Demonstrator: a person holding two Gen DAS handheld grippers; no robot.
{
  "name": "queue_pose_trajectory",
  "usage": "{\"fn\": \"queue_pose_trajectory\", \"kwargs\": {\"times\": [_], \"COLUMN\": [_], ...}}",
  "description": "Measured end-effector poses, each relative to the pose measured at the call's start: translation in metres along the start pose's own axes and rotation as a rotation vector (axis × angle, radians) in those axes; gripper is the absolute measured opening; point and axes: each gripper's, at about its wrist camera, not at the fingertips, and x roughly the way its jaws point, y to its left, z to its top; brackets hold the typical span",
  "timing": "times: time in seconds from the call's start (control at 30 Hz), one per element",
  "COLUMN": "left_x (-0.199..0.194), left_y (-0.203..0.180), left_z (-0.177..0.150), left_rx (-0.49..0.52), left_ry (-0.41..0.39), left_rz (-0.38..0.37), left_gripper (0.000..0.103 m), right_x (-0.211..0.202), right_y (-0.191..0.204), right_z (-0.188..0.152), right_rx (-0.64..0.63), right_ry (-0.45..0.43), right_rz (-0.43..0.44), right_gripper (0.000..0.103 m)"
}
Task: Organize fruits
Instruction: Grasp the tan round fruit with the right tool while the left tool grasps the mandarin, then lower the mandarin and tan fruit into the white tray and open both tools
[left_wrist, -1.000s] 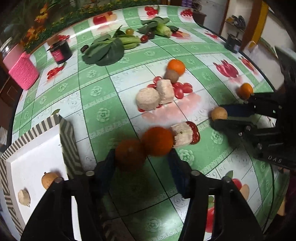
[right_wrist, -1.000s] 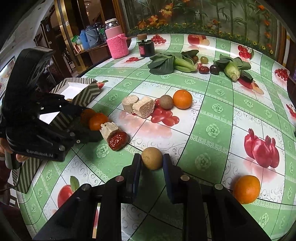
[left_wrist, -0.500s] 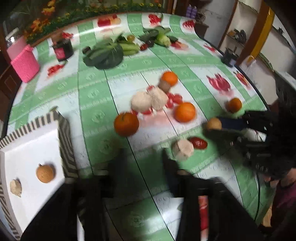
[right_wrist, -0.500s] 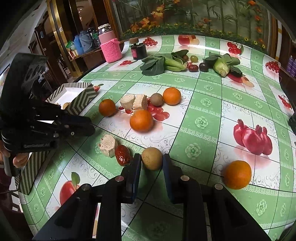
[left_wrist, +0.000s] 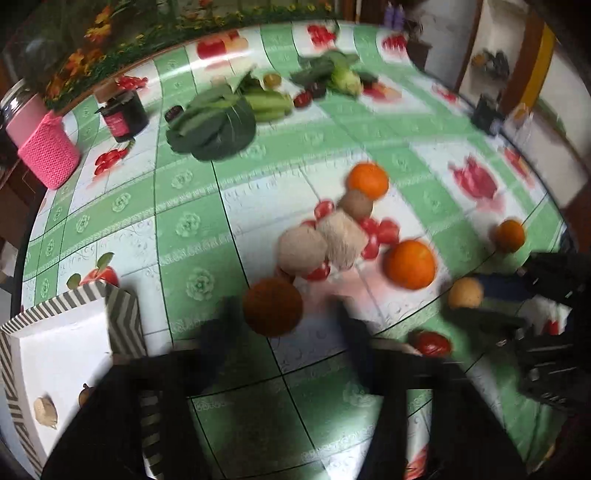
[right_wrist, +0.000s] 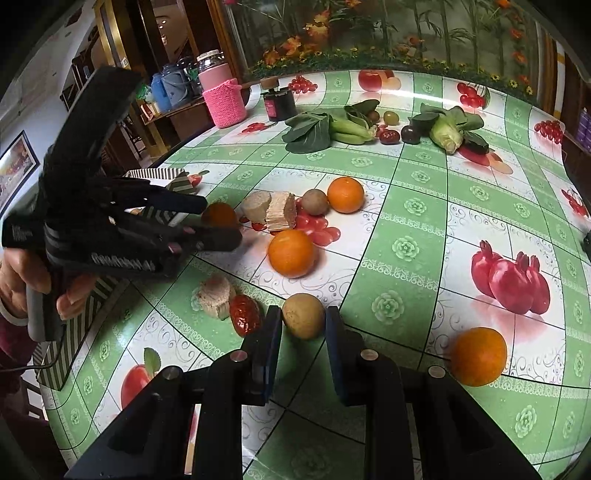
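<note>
A small dark orange (left_wrist: 272, 308) lies on the table between the fingers of my left gripper (left_wrist: 284, 312). The jaws are closing, and a gap still shows on the orange's right side. The right wrist view shows that orange (right_wrist: 219, 214) between the left gripper's (right_wrist: 219, 223) two fingers. My right gripper (right_wrist: 303, 323) is shut on a round brown fruit (right_wrist: 303, 315) near the table's front edge. Loose oranges lie at the middle (right_wrist: 291, 253), behind it (right_wrist: 346, 194) and at the front right (right_wrist: 478, 356).
A striped box (left_wrist: 122, 317) stands at the left with a brown fruit and a pale piece inside. A red date (right_wrist: 243, 314) and pale chunks (right_wrist: 216, 297) lie by my right gripper. Leafy greens (right_wrist: 310, 131), a dark jar (right_wrist: 279, 103) and a pink-sleeved jar (right_wrist: 223, 99) stand at the back.
The left gripper let go of two oranges and drew back; one rolled right. It has now come forward around the darker orange, with the jaws narrowing. The right gripper kept its hold.
</note>
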Motion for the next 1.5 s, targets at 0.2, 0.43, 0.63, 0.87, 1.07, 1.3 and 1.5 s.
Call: {"fn": "queue_pose_trajectory", "kwargs": {"times": [0.2, 0.43, 0.63, 0.87, 1.07, 1.3, 1.5], "left_x": [-0.013, -0.055, -0.088, -0.126, -0.134, -0.109, -0.087], "left_y": [0.009, 0.019, 0.041, 0.085, 0.127, 0.145, 0.156], "left_z": [-0.006, -0.026, -0.051, -0.077, -0.107, -0.127, -0.129], "left_rx": [-0.059, -0.118, -0.183, -0.266, -0.339, -0.382, -0.420], "left_ry": [-0.025, -0.087, -0.120, -0.171, -0.163, -0.106, -0.074], "left_rz": [-0.030, -0.036, -0.018, 0.071, 0.127, 0.123, 0.106], "left_gripper": [0.028, 0.028, 0.028, 0.028, 0.028, 0.028, 0.028], "right_x": [-0.004, -0.022, -0.032, -0.029, -0.013, 0.022, 0.061], "right_y": [0.004, 0.021, 0.054, 0.100, 0.142, 0.183, 0.198], "right_z": [0.000, 0.003, 0.013, 0.030, 0.050, 0.074, 0.094], "right_rx": [-0.001, 0.001, -0.042, -0.106, -0.156, -0.224, -0.245], "right_ry": [-0.009, -0.049, -0.069, -0.084, -0.077, -0.048, 0.002], "right_rz": [0.002, 0.016, 0.040, 0.088, 0.141, 0.155, 0.152], "right_gripper": [0.025, 0.025, 0.024, 0.024, 0.024, 0.024, 0.024]}}
